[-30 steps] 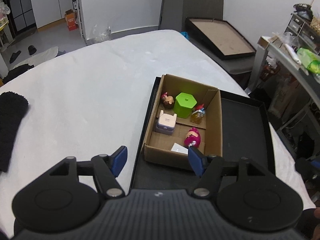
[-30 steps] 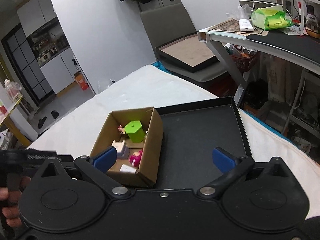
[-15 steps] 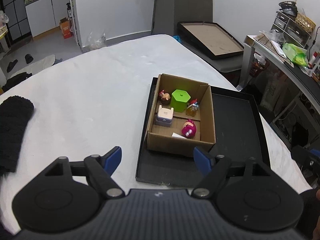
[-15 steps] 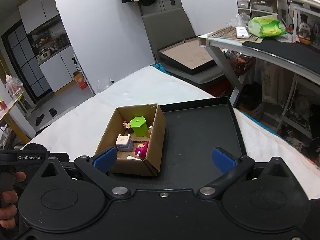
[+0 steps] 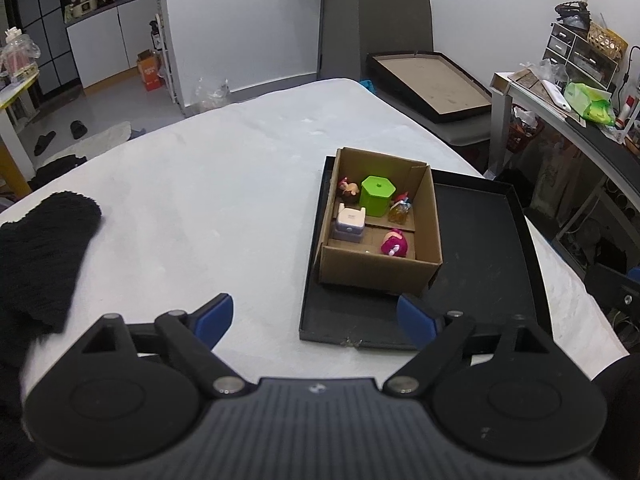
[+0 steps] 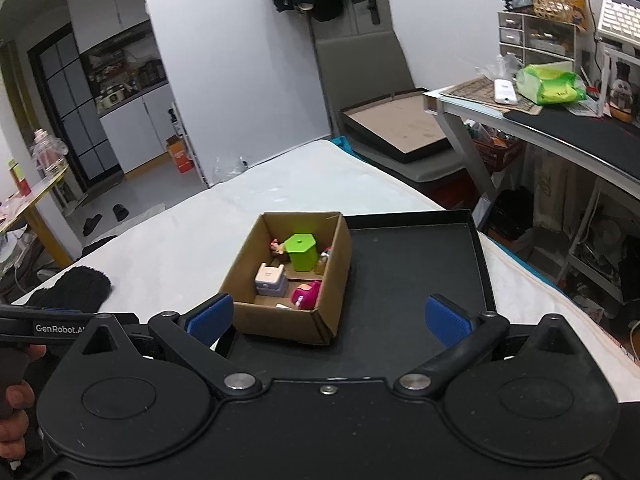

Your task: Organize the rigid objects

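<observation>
Both grippers hang wide apart and hold nothing — the left gripper [image 5: 316, 320] over the white table [image 5: 200, 208], the right gripper [image 6: 326, 316] above the near edge of the black tray [image 6: 420, 264]. A cardboard box [image 5: 380, 270] sits on the tray's left side. Inside it: a green hexagonal pot [image 5: 377, 195], a pale lilac toy [image 5: 350, 222], a pink figure [image 5: 394, 244], a small amber bottle [image 5: 399, 210] and a tiny doll [image 5: 349, 189]. A black cloth [image 5: 40, 248] lies on the table, well apart to the left.
</observation>
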`<state>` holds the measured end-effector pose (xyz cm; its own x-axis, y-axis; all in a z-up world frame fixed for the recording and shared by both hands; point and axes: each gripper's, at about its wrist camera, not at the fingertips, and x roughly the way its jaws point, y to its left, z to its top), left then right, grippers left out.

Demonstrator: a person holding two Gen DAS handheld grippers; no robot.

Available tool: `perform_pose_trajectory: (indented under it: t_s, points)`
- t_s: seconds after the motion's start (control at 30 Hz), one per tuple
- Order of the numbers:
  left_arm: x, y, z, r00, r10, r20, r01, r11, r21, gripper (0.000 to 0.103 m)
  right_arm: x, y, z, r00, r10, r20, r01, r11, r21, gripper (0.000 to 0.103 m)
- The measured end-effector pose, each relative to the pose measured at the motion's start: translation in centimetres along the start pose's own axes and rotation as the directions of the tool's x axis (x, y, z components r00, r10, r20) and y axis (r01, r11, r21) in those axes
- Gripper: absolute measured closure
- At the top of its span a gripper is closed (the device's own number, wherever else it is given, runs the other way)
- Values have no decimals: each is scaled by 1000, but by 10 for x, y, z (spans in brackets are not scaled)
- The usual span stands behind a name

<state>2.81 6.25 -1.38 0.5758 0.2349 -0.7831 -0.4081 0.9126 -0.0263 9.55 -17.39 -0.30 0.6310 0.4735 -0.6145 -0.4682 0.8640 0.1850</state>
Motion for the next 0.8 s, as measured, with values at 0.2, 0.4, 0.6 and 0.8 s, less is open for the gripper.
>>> perform_pose_trajectory:
  t_s: [0.2, 0.4, 0.6, 0.8]
  points:
    - [-8, -7, -8, 1000, 25, 9, -25, 999, 21, 13, -6, 5, -4, 1000, 18, 3, -18, 1000, -15, 0]
    - [-13, -16, -13, 1000, 15, 16, -16, 999, 32, 13, -11, 3, -6, 1000, 22, 6, -22, 1000, -11, 0]
    - [-15, -27, -18, 1000, 3, 16, -4, 999, 47, 13, -14, -4, -7, 1000, 14, 9, -14, 1000, 1, 0]
    - [-17, -36, -20, 999, -1, 32, -1, 998, 57, 13, -16, -11, -9, 1000, 16, 8, -16, 1000, 17, 0]
